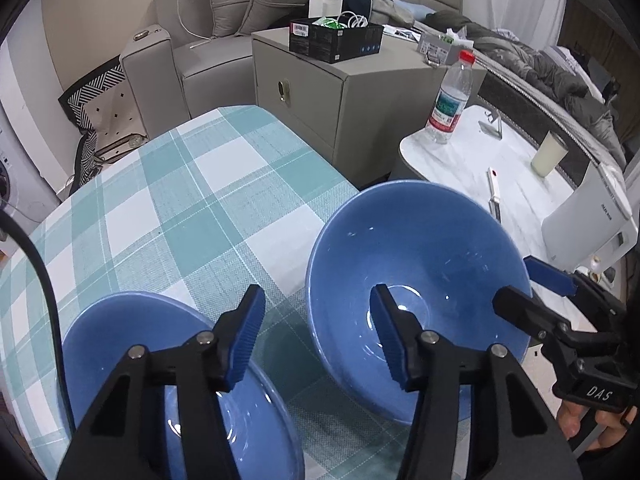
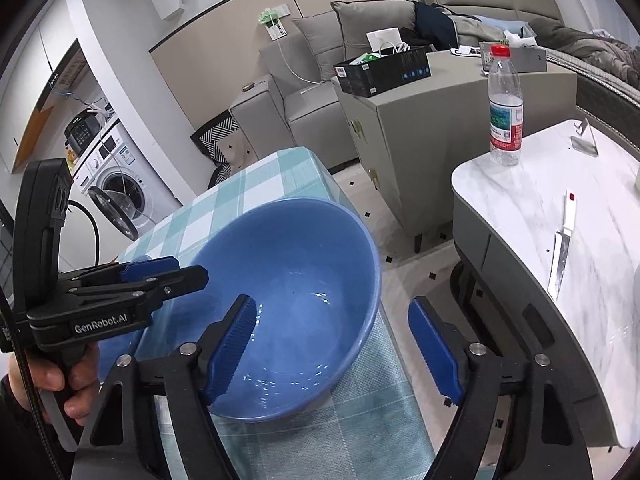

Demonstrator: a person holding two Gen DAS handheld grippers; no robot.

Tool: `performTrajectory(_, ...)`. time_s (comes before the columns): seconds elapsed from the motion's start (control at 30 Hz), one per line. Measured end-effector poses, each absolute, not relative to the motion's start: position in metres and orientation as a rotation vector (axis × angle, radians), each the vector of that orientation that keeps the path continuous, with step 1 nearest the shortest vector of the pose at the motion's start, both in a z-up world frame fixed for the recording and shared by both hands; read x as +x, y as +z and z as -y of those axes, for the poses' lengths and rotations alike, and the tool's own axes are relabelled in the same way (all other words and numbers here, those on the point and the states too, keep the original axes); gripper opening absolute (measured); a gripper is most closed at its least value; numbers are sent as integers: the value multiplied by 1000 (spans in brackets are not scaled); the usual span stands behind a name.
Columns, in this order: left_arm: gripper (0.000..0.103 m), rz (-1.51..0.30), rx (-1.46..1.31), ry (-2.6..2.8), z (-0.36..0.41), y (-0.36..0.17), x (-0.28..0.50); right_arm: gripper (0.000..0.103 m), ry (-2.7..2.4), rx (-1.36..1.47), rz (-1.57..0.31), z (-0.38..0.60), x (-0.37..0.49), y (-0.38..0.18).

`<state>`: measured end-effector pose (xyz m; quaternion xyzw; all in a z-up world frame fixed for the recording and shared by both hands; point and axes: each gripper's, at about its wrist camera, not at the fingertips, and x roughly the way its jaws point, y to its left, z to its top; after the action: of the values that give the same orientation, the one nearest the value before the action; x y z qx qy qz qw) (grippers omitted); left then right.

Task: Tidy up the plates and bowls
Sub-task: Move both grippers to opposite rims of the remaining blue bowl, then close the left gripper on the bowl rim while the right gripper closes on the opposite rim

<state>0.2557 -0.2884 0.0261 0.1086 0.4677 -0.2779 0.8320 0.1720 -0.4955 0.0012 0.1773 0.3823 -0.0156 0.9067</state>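
Two blue bowls on the checked table [image 1: 192, 184]: right bowl [image 1: 416, 280] at the table's right edge, left bowl [image 1: 132, 344] nearer its front-left. Right gripper [image 2: 332, 344] spread wide, straddling the right bowl's near rim, one finger inside, one outside. Left gripper [image 1: 316, 332] also apart, empty, between the bowls. Judgement: seat deeper on the rim before closing; lift level, since the bowl overhangs the table edge.
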Motion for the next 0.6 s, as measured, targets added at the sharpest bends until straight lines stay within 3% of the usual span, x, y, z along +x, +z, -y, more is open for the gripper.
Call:
performTrajectory(0.27, 49, -1012, 299, -582, 300, 17, 252, 66, -38, 353, -821, 494, 177, -6)
performTrajectory(0.43, 47, -1021, 336, -570, 304, 16, 252, 51, -52, 366, -827, 490, 177, -9)
performTrajectory(0.6, 47, -1019, 398, -533, 311, 11, 251, 51, -59, 332, -833, 480, 180, -11)
